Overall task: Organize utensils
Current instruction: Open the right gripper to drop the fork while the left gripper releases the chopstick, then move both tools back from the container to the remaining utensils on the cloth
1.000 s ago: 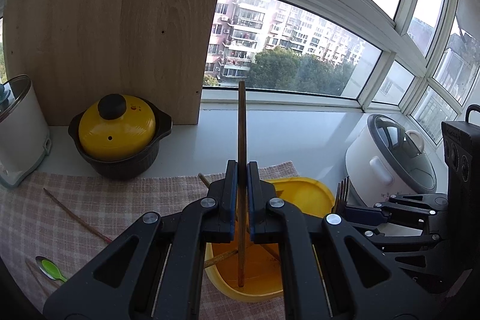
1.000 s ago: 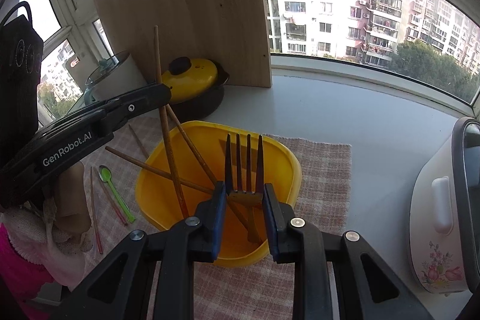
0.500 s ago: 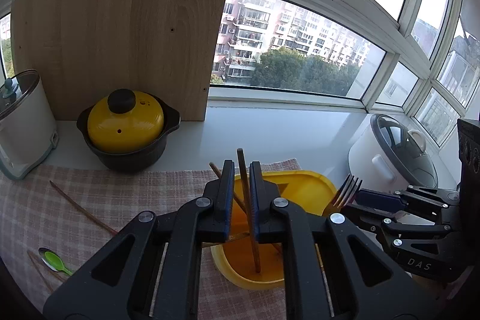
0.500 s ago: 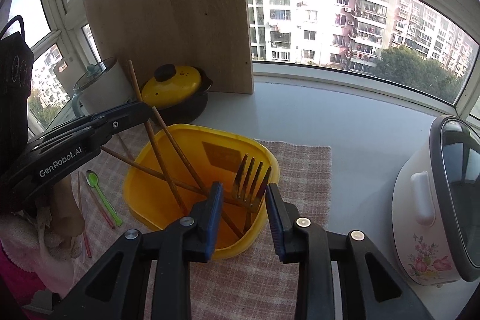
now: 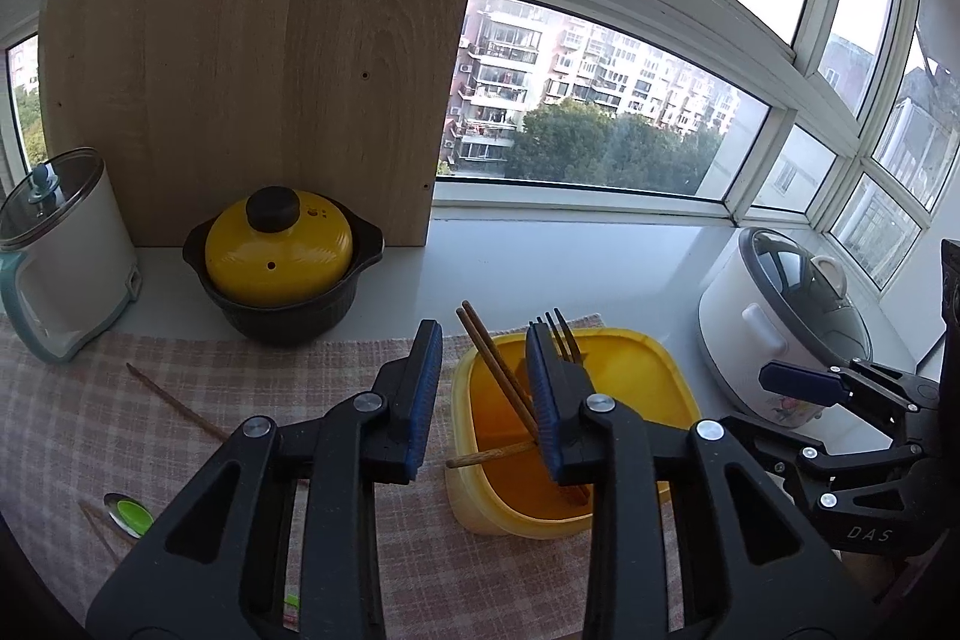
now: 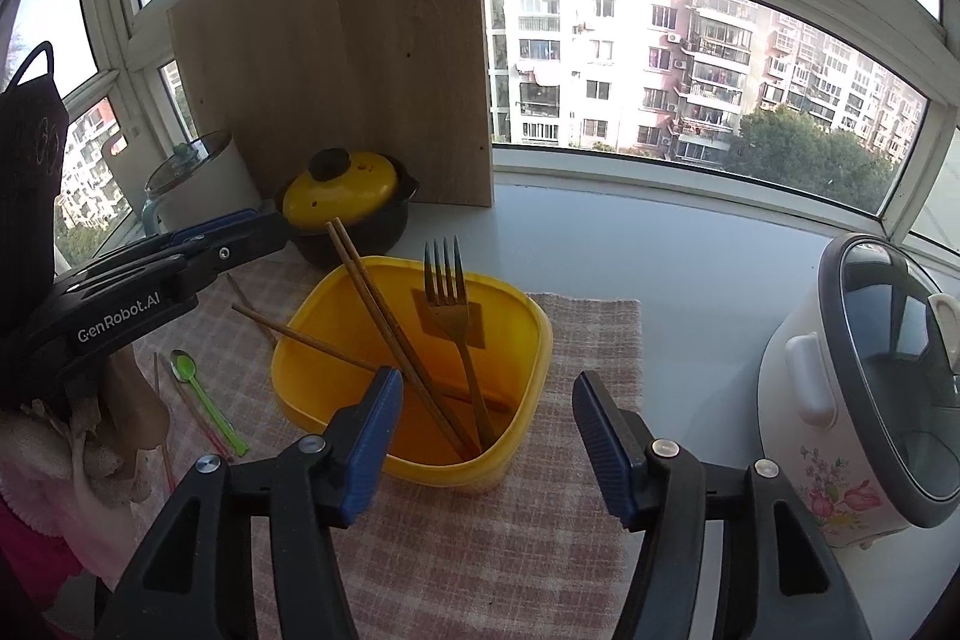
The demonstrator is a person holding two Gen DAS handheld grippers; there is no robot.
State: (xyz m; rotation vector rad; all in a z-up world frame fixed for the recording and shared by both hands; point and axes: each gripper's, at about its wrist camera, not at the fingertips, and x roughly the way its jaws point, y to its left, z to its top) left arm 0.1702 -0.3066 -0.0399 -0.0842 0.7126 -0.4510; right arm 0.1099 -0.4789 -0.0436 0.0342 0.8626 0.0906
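Fork (image 6: pixel 450 322) and chopsticks (image 6: pixel 396 334) leaning inside yellow tub (image 6: pixel 534 358), both grippers, left (image 5: pixel 483 394) and right (image 6: pixel 486 442), hanging released, gripping nothing.

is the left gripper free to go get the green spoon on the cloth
Probably yes. The left gripper is open and empty, and the green spoon lies exposed on the checked cloth to its left, outside the yellow tub, with only loose chopsticks beside it.

A home kitchen corner by high-rise windows is indicated: a yellow-lidded clay pot (image 5: pixel 279 263), a rice cooker (image 6: pixel 864 388) and a kettle (image 5: pixel 57 253) are set on a white surface (image 6: pixel 660 250) beside a checked cloth (image 6: pixel 480 550).
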